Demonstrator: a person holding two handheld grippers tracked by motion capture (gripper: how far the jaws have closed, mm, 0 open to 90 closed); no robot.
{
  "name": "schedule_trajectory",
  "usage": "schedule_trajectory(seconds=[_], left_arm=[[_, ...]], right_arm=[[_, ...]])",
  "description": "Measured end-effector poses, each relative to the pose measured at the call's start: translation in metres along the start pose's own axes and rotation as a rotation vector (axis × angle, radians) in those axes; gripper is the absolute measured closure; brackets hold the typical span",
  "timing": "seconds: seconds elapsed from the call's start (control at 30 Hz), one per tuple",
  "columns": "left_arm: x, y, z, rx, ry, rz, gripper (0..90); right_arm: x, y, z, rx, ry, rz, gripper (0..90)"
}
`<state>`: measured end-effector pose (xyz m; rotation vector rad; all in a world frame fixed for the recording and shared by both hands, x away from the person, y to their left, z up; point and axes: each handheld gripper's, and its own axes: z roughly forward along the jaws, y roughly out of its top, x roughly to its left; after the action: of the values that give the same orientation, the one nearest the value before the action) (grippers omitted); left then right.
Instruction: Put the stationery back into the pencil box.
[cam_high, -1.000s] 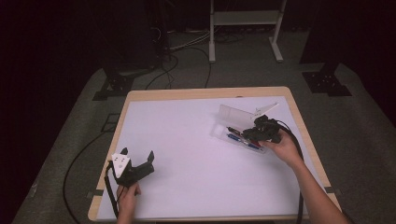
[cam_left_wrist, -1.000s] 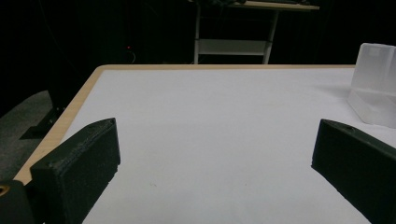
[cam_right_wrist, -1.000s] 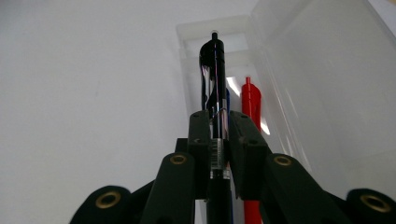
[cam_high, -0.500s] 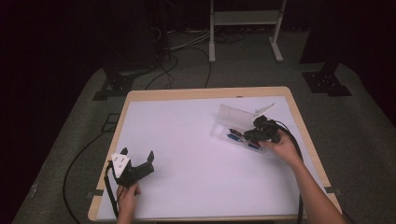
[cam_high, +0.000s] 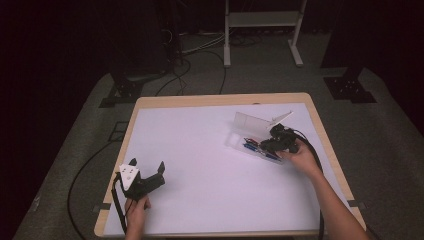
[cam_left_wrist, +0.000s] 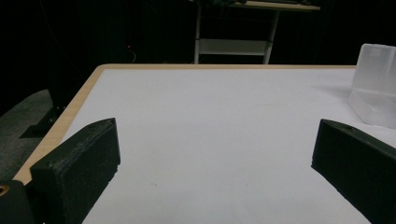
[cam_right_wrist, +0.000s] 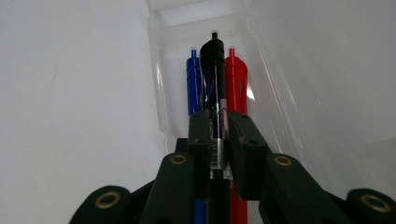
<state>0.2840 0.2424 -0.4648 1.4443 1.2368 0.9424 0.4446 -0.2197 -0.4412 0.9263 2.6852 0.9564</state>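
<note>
White covers the table (cam_high: 200, 150) in the high view, with a clear plastic case (cam_high: 255, 137) lying open toward the right side, its lid standing up. The right gripper (cam_high: 272, 142) sits over the case among the pens, while the left gripper (cam_high: 147, 172) rests near the front left corner, well apart from the case, its jaws spread wide.

From the left gripper view, the left gripper (cam_left_wrist: 215, 154) holds nothing between its wide jaws; bare tabletop lies ahead and the translucent case (cam_left_wrist: 376, 86) stands off to the right.

From the right gripper view, the right gripper (cam_right_wrist: 219, 135) is clamped narrow on a black pen (cam_right_wrist: 214, 60), which runs straight out between the jaws and sits above a blue pen (cam_right_wrist: 193, 79) and a red pen (cam_right_wrist: 236, 79) lying side by side in the case (cam_right_wrist: 187, 23). Whether the black pen touches the two below cannot be told.

The likely trouble is that the grip sits far back on the barrel, so the pen could pivot or slip. The jaws are close to the red and blue pens too, and any sideways drift could nudge them or catch the case wall.
</note>
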Motion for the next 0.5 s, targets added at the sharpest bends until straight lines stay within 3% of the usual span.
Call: schedule_trajectory(seconds=[0.33,0.5], left_arm=[[0.0009,0.0002,0.0006,-0.002,-0.002,-0.012,0.4],[0.0013,0.0003,0.0007,0.001,-0.004,-0.013,0.3]], right_arm=[[-0.0008,0.0000,0.0027,0.004,0.009,0.010,76.4],[-0.0047,-0.0028,-0.0043,-0.032,0.029,0.026,71.7]])
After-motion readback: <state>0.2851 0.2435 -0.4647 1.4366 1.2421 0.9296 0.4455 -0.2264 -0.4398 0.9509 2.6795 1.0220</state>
